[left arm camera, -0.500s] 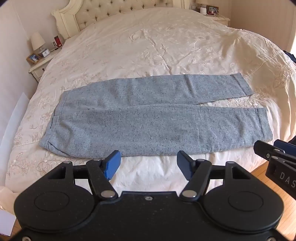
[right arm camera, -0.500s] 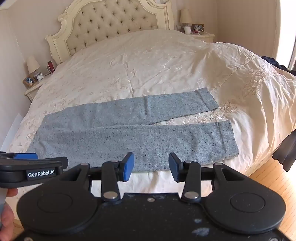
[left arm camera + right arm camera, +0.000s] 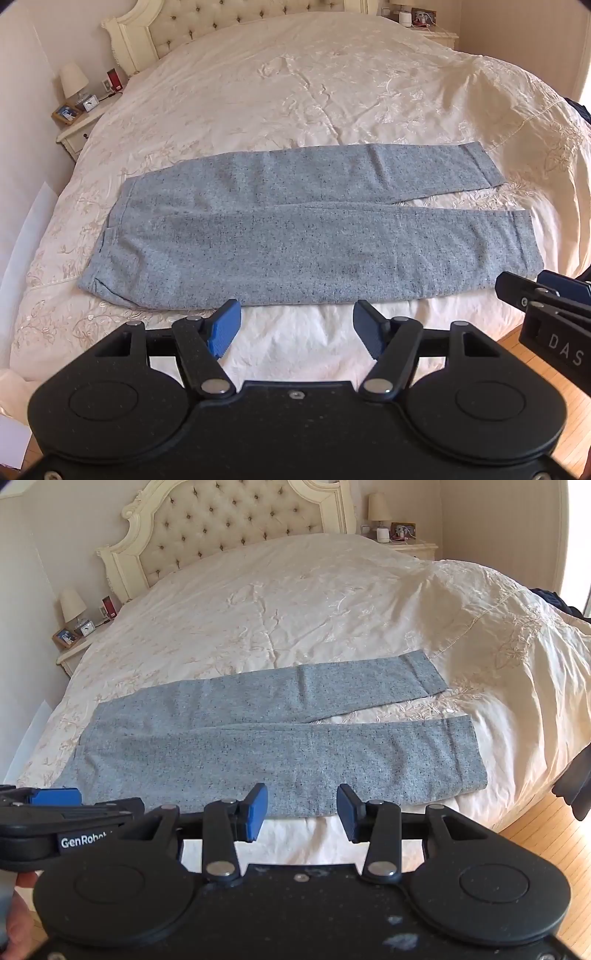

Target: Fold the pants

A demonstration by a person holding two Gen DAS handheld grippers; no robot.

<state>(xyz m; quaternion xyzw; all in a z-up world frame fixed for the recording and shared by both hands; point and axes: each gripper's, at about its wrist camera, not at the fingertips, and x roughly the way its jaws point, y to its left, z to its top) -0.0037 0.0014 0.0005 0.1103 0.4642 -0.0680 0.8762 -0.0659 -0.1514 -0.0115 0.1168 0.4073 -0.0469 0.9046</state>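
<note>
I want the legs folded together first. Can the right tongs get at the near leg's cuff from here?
Probably yes. The right tongs are open, holding nothing, and the near leg's cuff lies flat on the bedspread ahead and to their right, with nothing between them.

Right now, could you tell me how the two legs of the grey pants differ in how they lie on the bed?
The near leg runs along the bed's foot edge; the far leg angles away towards the headboard. The near leg's hem reaches further right than the far leg's. Near the crotch, the near leg overlaps the far leg. Both lie flat, unfolded.
</note>
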